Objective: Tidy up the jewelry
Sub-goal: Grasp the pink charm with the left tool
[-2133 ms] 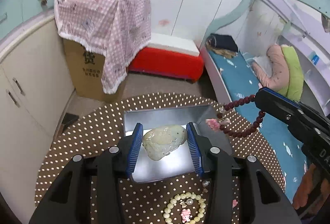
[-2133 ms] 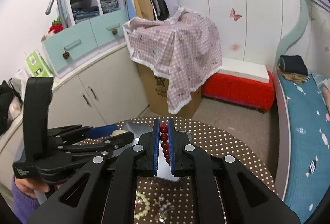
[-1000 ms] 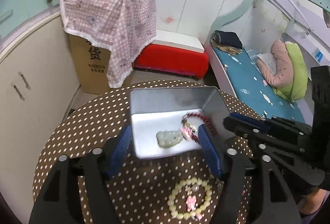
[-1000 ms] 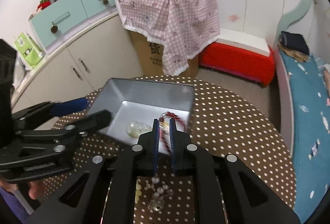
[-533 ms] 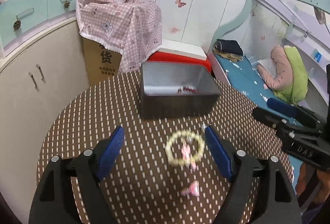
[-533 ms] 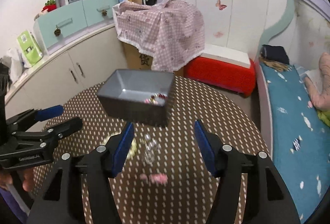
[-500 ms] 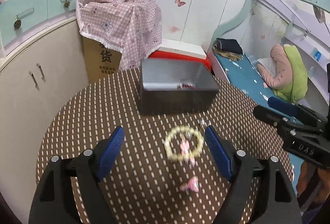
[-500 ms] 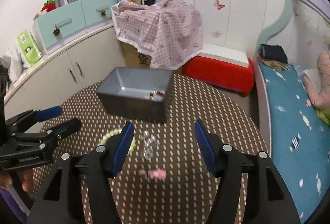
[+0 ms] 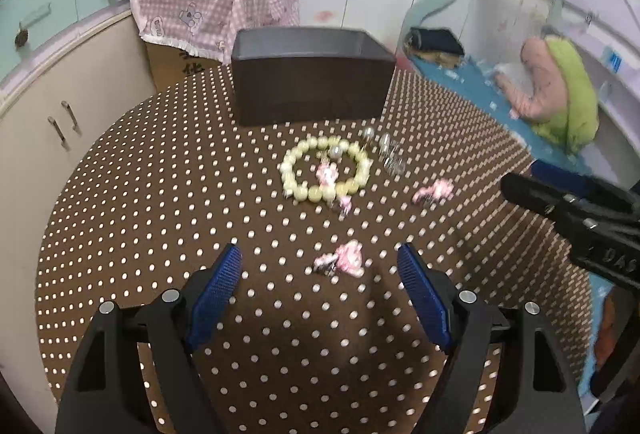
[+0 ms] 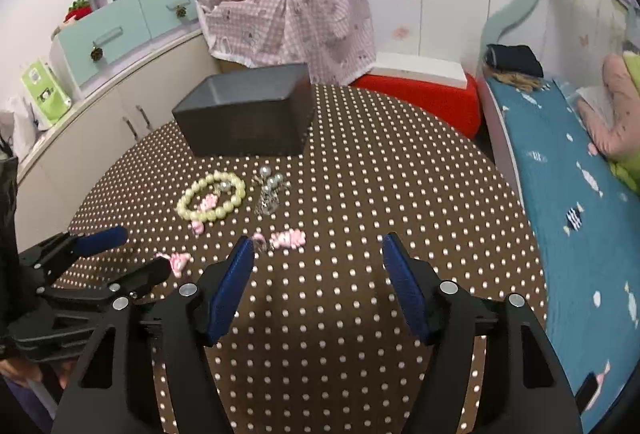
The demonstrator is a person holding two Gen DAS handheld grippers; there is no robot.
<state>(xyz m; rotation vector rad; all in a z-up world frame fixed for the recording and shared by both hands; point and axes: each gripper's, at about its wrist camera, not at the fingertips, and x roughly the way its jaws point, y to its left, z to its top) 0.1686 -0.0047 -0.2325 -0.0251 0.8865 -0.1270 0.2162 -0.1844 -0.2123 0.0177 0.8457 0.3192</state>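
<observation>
On the right gripper, where it shows at the right edge of your left wrist view, you can read the raised letters "DAS" on its black body. On the cardboard box under the checked cloth, part of a black printed Chinese character shows, too cut off for you to read. Nothing else is legible.

Plenty of open tablecloth on the right side, nothing parked there. The dark box blocks the far end, and just in front of it sit the bead bracelet, a silver bead cluster and two pink clips. The other gripper crowds the left edge near one clip.
</observation>
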